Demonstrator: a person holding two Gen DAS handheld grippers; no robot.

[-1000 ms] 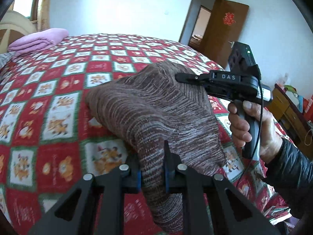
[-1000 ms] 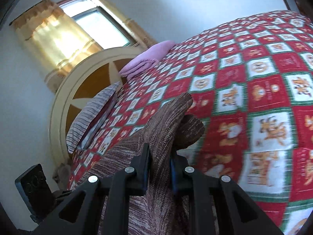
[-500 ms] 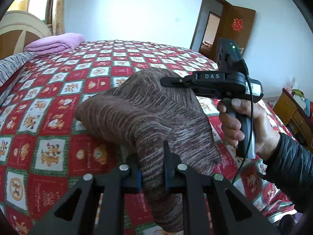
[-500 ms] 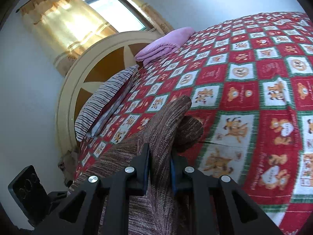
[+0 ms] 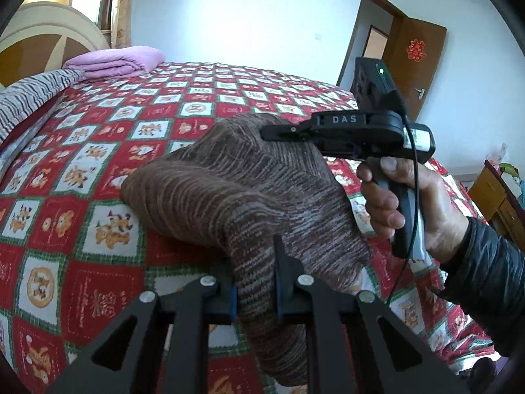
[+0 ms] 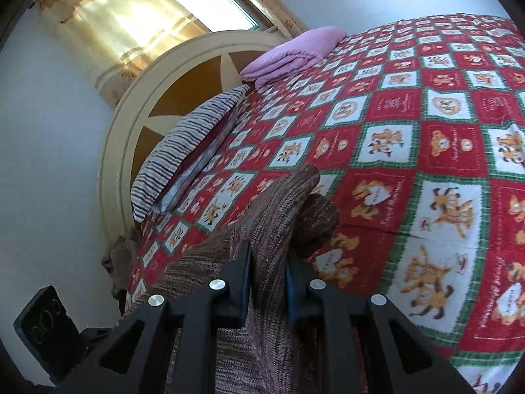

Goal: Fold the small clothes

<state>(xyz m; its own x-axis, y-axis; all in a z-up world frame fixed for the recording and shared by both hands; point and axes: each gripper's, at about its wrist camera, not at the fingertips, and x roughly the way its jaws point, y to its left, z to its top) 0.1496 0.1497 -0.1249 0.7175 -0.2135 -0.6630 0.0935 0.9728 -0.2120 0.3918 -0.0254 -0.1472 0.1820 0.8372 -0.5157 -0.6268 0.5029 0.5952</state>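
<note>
Left wrist view: one bed (image 5: 98, 170), one brown knit garment (image 5: 229, 190) raised at centre, two grippers clamped on it: left gripper (image 5: 254, 282) at 6 o'clock, right gripper (image 5: 282, 131), hand (image 5: 410, 203) upright, at 2 o'clock.

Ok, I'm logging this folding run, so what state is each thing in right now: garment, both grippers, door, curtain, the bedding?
Brown knit garment: lifted off the bedspread, pinched at two spots, part draping down.
Left gripper: shut on the garment.
Right gripper: shut on the garment.
Door: open.
Curtain: drawn to one side, window partly uncovered.
Purple blanket: folded, by the headboard.
Bedspread: spread flat.
</note>
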